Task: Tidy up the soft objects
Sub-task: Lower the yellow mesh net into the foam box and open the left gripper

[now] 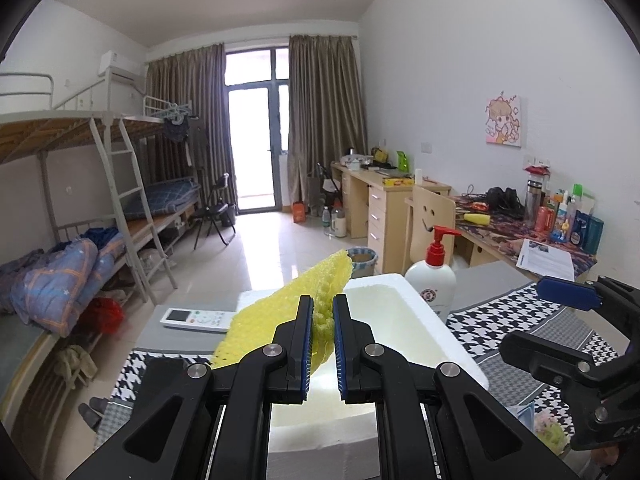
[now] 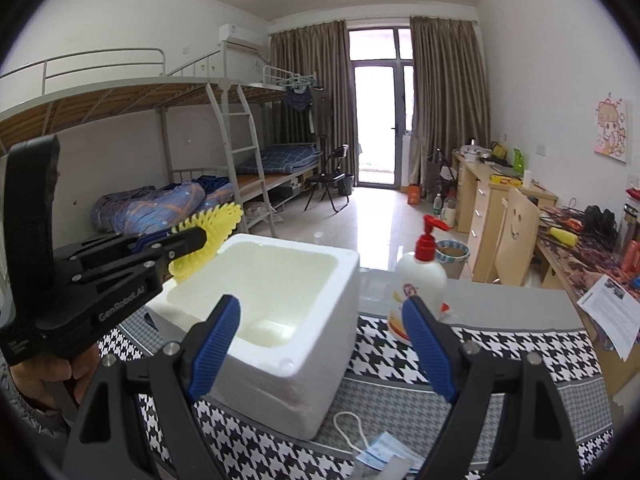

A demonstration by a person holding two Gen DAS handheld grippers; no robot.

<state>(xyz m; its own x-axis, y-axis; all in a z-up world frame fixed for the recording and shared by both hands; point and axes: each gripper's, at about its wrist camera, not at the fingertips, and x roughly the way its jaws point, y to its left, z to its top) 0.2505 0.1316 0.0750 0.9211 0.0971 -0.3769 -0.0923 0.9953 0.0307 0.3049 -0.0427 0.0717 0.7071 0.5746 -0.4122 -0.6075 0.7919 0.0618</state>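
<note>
The left gripper (image 1: 323, 334) pinches the light, limp yellow foam net (image 1: 292, 300) mid-sheet above the foam box (image 2: 304, 300) rim, while the right gripper (image 2: 320, 344) stands wide open and empty.

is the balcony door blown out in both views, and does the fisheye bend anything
Left wrist view: the balcony door is washed out white, throws glare on the floor tiles, and the bunk ladder bows. Right wrist view: the door is blown out again, the bunk rail curves, and the corners go black.
</note>
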